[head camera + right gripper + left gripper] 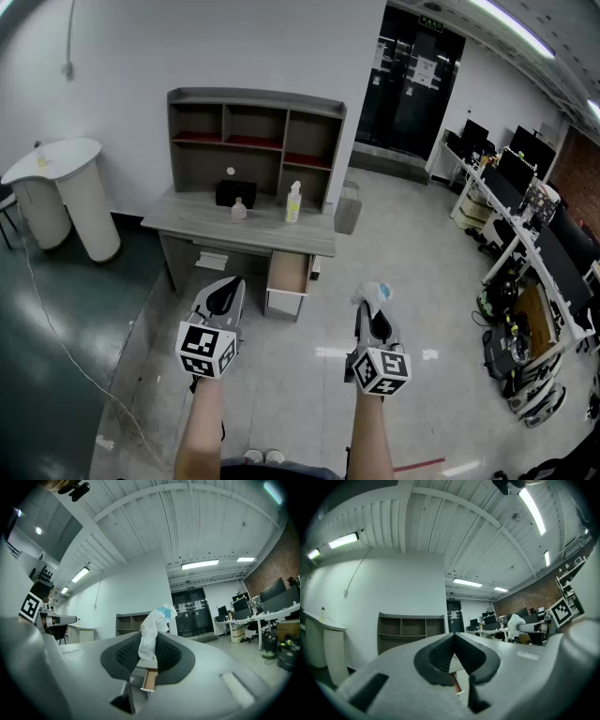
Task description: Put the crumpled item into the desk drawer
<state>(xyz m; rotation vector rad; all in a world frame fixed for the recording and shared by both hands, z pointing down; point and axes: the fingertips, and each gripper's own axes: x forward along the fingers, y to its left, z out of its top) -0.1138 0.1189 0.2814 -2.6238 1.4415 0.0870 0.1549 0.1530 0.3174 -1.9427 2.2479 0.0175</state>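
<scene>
My right gripper (371, 305) is shut on a crumpled white item with a blue patch (375, 292); in the right gripper view that crumpled item (152, 632) sticks up between the dark pads (171, 654). The left gripper (223, 292) is held level beside it, jaws shut with nothing in them, as the left gripper view (453, 641) shows. Ahead stands a grey desk (202, 228) with a shelf unit on top. Its drawer (287, 277) is pulled open below the desktop's right end, also seen past the jaws as the drawer (149, 679). Both grippers are well short of the desk.
On the desk stand a spray bottle (293, 202), a small bottle (238, 209) and a black box (234, 193). A white round-ended counter (61, 192) is at the left. Office desks with monitors (525, 220) and bags on the floor fill the right side.
</scene>
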